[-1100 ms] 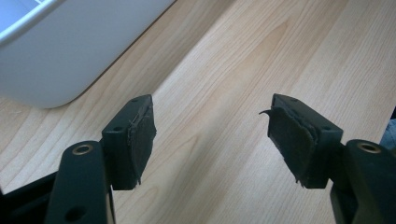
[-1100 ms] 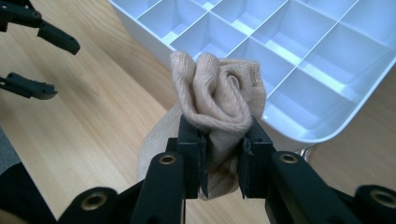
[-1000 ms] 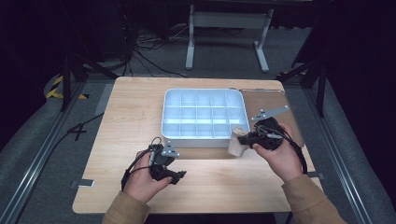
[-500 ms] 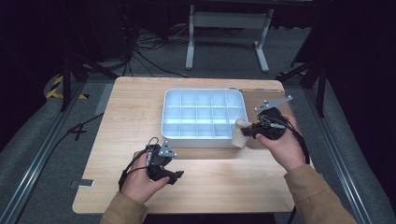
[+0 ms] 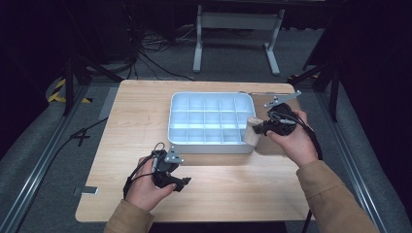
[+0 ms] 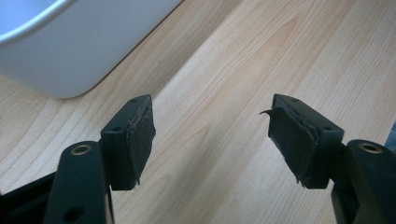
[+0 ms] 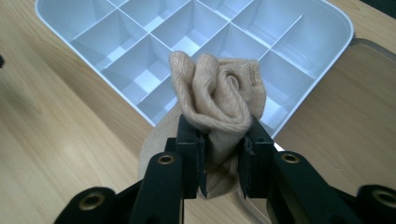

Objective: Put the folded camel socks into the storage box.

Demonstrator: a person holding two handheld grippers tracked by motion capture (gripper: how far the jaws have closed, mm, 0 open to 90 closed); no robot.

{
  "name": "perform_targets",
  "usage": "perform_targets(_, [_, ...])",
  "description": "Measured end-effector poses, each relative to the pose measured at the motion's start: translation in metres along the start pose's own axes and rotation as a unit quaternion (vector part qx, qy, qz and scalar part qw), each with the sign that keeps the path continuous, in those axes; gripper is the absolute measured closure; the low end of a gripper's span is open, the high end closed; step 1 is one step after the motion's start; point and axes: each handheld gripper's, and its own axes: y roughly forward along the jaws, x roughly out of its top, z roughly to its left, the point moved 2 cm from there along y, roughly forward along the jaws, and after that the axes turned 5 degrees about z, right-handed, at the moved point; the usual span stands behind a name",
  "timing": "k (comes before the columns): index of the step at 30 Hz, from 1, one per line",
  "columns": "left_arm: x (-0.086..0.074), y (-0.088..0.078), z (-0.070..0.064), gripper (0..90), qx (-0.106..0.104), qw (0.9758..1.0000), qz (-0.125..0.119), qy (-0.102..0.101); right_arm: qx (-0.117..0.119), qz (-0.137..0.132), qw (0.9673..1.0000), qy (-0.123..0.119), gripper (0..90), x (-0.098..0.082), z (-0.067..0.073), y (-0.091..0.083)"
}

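Note:
A white tray (image 5: pixel 212 146) divided into several compartments sits on the wooden table; in the right gripper view its rim (image 7: pixel 336 18) lies just ahead. My right gripper (image 5: pixel 259 129) is shut on a rolled beige sock (image 5: pixel 252 131), held over the tray's right front corner. The sock (image 7: pixel 219 95) bulges up between the black jaws of that gripper (image 7: pixel 223 154). My left gripper (image 5: pixel 180 183) rests low over the table near the front, below the tray's left corner. Its jaws stand open (image 6: pixel 210 135) over bare wood, with the tray's rounded corner (image 6: pixel 70 56) at upper left.
A brown mat (image 5: pixel 272 145) lies under the tray's right side. The table's front edge (image 5: pixel 194 219) is close to my left hand. Metal rails (image 5: pixel 48 150) flank the table, and a stand (image 5: pixel 233 22) is beyond its far edge.
My right gripper has carried the sock away from me and slightly right, along the tray's right front corner. The left hand has stayed put.

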Motion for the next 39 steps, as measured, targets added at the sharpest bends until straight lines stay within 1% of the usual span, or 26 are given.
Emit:
perform_targets(2, [0.0,0.0,0.0,32.3,-0.001,1.0,0.0,0.0,-0.007,0.005,1.0,-0.003,72.8,0.002,-0.004,0.002])
perform_targets(6, [0.0,0.001,0.0,32.3,-0.002,1.0,0.003,0.003,-0.012,0.011,0.9998,-0.007,72.8,0.006,-0.009,0.007])
perform_targets(10, [0.0,0.0,0.001,32.2,-0.002,1.0,0.006,0.004,-0.015,0.015,0.9997,-0.01,72.8,0.009,-0.012,0.011])
perform_targets(12, [-0.001,0.0,0.001,32.1,-0.003,1.0,0.006,0.003,-0.017,0.016,0.9997,-0.011,72.8,0.01,-0.012,0.012])
perform_targets(14, [-0.001,0.001,0.001,31.9,-0.003,1.0,0.0,-0.003,-0.019,0.021,0.9995,-0.014,72.8,0.012,-0.013,0.015])
perform_targets(17, [-0.002,0.0,0.001,29.0,-0.005,1.0,-0.001,-0.003,-0.021,0.026,0.9992,-0.024,72.5,0.013,-0.015,0.02])
perform_targets(18, [-0.003,-0.001,0.001,28.1,-0.008,1.0,0.001,-0.006,-0.02,0.025,0.999,-0.031,72.5,0.014,-0.015,0.022])
perform_targets(20, [-0.005,-0.002,0.002,26.3,-0.012,0.9999,0.003,-0.006,-0.021,0.028,0.9988,-0.036,72.4,0.015,-0.016,0.026])
perform_targets(21, [-0.006,-0.002,0.002,26.0,-0.007,1.0,0.002,-0.005,-0.021,0.029,0.9987,-0.037,72.5,0.015,-0.016,0.028])
perform_targets(22, [-0.006,-0.002,0.002,26.0,-0.008,1.0,0.002,-0.006,-0.022,0.031,0.9985,-0.039,72.4,0.015,-0.017,0.03])
perform_targets(28, [-0.01,-0.004,0.003,26.0,-0.005,0.9999,0.005,-0.007,-0.033,0.048,0.997,-0.051,72.4,0.017,-0.018,0.042])
perform_targets(31, [-0.014,-0.006,0.003,26.0,-0.003,0.9999,0.007,-0.012,-0.034,0.055,0.9963,-0.057,72.4,0.017,-0.018,0.047])
perform_targets(32, [-0.015,-0.007,0.003,26.0,0.0,0.9999,0.008,-0.012,-0.039,0.059,0.9955,-0.062,72.4,0.017,-0.018,0.049])
perform_targets(34, [-0.019,-0.009,0.004,26.0,0.003,0.9998,0.007,-0.016,-0.038,0.065,0.9948,-0.07,72.4,0.017,-0.018,0.054])
perform_targets(35, [-0.022,-0.009,0.004,26.0,0.0,0.9997,0.006,-0.025,-0.04,0.066,0.9945,-0.071,72.4,0.017,-0.017,0.056])
perform_targets(36, [-0.023,-0.012,0.006,26.0,0.005,0.9997,0.009,-0.021,-0.042,0.07,0.9938,-0.075,72.4,0.017,-0.017,0.058])
perform_targets(38, [-0.026,-0.013,0.006,26.0,0.008,0.9996,0.005,-0.026,-0.041,0.076,0.9932,-0.079,72.4,0.017,-0.017,0.063])
perform_targets(39, [-0.027,-0.014,0.006,26.1,0.007,0.9996,0.006,-0.027,-0.04,0.083,0.9925,-0.08,72.4,0.016,-0.017,0.065])
